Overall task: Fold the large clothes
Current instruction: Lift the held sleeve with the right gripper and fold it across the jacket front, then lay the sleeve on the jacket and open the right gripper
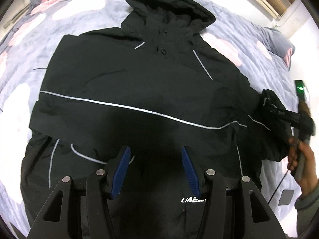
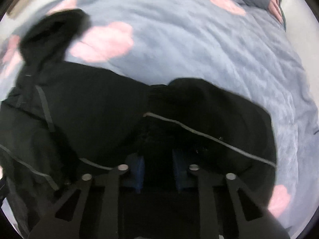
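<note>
Left wrist view, left to right. A grey quilted bed cover (image 1: 49,45) with pink and white blotches fills the upper left and runs behind everything. On it lies a black hooded jacket with thin silver reflective piping (image 1: 139,83), spread front-up across the middle of the frame, hood toward the top centre and hem toward the bottom. The left tool (image 1: 155,151) hangs over the lower front of the jacket; its blue-padded fingers (image 1: 121,171) stand moderately apart with nothing between them. At the right edge, the right tool (image 1: 279,113) meets the bunched cuff of the jacket's sleeve, with a person's hand (image 1: 301,159) on its handle at lower right.

Right wrist view, left to right. The jacket (image 2: 89,109) occupies the left and centre of the blurred frame; the bed cover (image 2: 199,39) fills the upper right. At bottom centre the right tool (image 2: 158,163) has its blue pads drawn close together on dark sleeve fabric, which passes between them.
</note>
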